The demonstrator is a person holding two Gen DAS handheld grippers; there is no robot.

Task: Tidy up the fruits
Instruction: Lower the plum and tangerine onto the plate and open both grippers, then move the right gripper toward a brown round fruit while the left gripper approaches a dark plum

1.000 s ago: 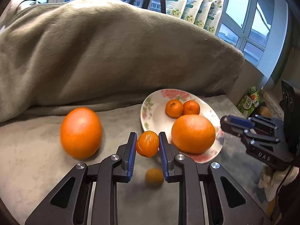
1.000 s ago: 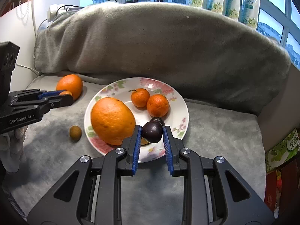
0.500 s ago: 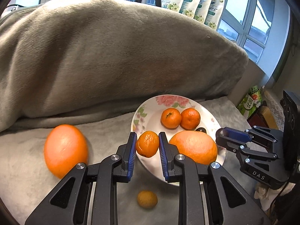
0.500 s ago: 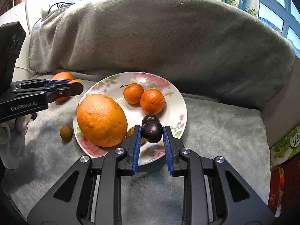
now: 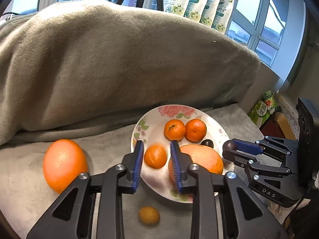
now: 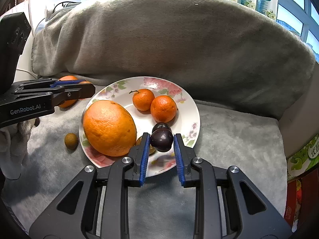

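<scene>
My left gripper (image 5: 156, 142) hangs over the near-left rim of the flowered plate (image 5: 151, 131). Its jaws are opening, and a small tangerine (image 5: 155, 156), blurred, sits between the pads with a thin gap on each side. My right gripper (image 6: 161, 135) is shut on a dark plum (image 6: 161, 140) just above the plate (image 6: 191, 107). On the plate lie a large orange (image 6: 109, 127), two tangerines (image 6: 143, 99) (image 6: 163, 109) and a second plum (image 6: 161, 126). Another large orange (image 5: 63, 163) rests on the blanket to the left.
A small brown fruit (image 5: 149, 215) lies on the grey blanket just in front of the plate. A tall blanket-covered backrest (image 5: 119, 59) rises behind. Green cartons (image 5: 263, 107) stand off the right edge. Packets (image 5: 199, 4) line the window sill.
My left gripper carried the tangerine rightward over the plate, then its jaws spread and the pads came off the fruit. The right gripper kept the plum and barely moved.
</scene>
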